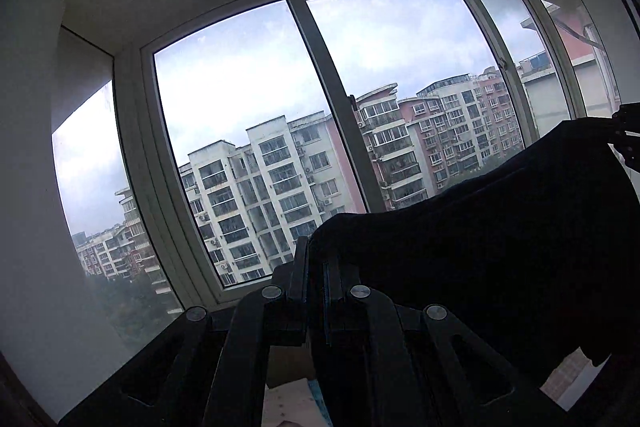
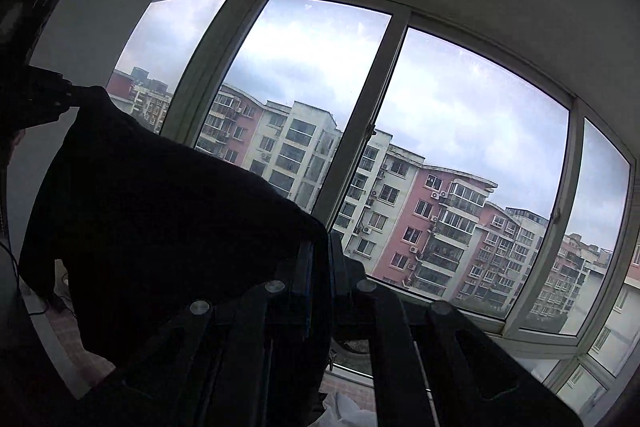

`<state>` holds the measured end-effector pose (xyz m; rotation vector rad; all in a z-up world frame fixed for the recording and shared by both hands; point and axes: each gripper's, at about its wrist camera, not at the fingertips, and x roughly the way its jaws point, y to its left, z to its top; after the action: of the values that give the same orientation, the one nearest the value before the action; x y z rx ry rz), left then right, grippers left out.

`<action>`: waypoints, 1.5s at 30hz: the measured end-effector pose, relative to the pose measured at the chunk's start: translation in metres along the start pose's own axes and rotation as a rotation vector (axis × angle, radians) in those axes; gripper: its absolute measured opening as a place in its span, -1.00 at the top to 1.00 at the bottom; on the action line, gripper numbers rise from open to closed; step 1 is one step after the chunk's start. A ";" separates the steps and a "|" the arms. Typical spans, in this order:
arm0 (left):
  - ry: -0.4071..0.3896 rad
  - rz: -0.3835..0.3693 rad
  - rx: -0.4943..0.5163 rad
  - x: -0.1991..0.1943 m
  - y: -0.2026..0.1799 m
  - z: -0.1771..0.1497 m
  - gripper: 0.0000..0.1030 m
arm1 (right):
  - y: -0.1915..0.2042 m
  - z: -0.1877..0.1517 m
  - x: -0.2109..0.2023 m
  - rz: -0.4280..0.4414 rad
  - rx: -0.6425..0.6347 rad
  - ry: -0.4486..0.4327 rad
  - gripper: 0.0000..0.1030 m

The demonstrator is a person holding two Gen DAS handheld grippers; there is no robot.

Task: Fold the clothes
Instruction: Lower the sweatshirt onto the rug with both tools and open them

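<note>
A dark garment (image 1: pixel 500 227) hangs stretched in the air between my two grippers, raised in front of the window. My left gripper (image 1: pixel 316 259) is shut on one top corner of it. The cloth runs right to my right gripper (image 1: pixel 628 135), seen at the far right edge. In the right wrist view my right gripper (image 2: pixel 320 259) is shut on the other top corner of the dark garment (image 2: pixel 160 207), which runs left to the left gripper (image 2: pixel 48 99). The cloth's lower part hangs down out of sight.
A wide sliding window (image 1: pixel 312 107) with white frames fills both views, with apartment blocks (image 2: pixel 420 219) outside. A white wall (image 1: pixel 28 187) stands at the left. White cloth (image 2: pixel 344 411) lies below. Tiled floor (image 1: pixel 568 375) shows beneath the garment.
</note>
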<state>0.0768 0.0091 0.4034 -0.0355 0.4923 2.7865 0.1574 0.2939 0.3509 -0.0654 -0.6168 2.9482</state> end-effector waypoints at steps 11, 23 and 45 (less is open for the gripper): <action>0.140 -0.069 0.039 0.148 0.009 -0.052 0.88 | 0.009 -0.032 0.147 -0.071 -0.010 0.135 0.89; 0.567 -0.195 0.142 0.459 -0.070 -0.294 0.89 | 0.089 -0.265 0.453 -0.019 -0.040 0.582 0.89; 1.064 -0.385 0.011 0.538 -0.105 -0.550 0.40 | 0.115 -0.575 0.457 0.274 0.225 1.117 -0.28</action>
<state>-0.4192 0.0771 -0.1908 -1.4677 0.6247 2.1705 -0.2690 0.4784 -0.2291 -1.6955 -0.0919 2.5543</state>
